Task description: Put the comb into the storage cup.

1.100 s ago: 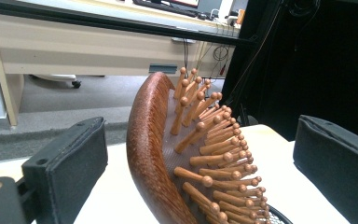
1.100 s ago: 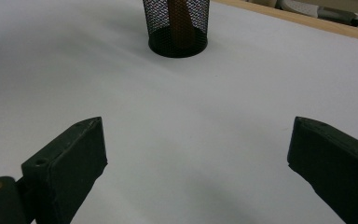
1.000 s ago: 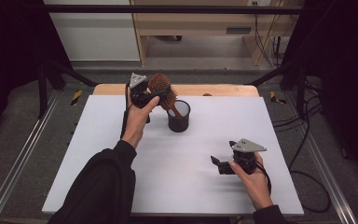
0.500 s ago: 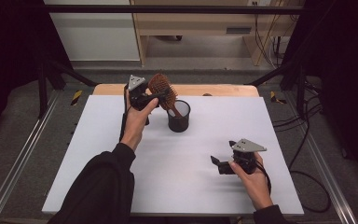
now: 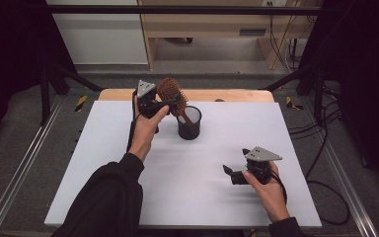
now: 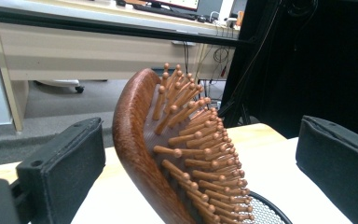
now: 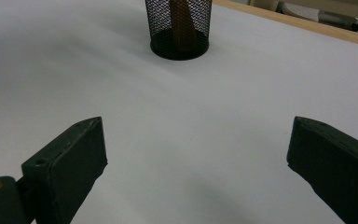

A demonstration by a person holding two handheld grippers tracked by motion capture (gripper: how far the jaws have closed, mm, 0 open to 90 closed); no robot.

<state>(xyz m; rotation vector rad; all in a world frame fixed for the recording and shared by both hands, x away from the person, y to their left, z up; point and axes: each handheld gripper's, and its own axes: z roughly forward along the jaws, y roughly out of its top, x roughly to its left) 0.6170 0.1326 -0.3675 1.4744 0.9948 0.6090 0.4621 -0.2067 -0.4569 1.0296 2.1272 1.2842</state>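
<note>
A wooden hairbrush (image 5: 170,91) stands handle-down in a black mesh cup (image 5: 189,126) at the back middle of the white table. My left gripper (image 5: 170,102) is raised beside the brush head. In the left gripper view its jaws stand wide apart on either side of the brush head (image 6: 135,140), bristles facing the right jaw, and the cup rim (image 6: 265,212) shows below. My right gripper (image 5: 231,175) rests low near the front right, open with nothing between its jaws. It points at the cup (image 7: 179,28), where the brush handle (image 7: 181,18) shows through the mesh.
The white sheet (image 5: 128,173) covers the table, with a wooden edge (image 5: 227,95) along the back. Metal rails (image 5: 19,173) run along the sides. A desk and cables stand beyond the table.
The left gripper has shifted only slightly beside the brush head. The right gripper has not moved.
</note>
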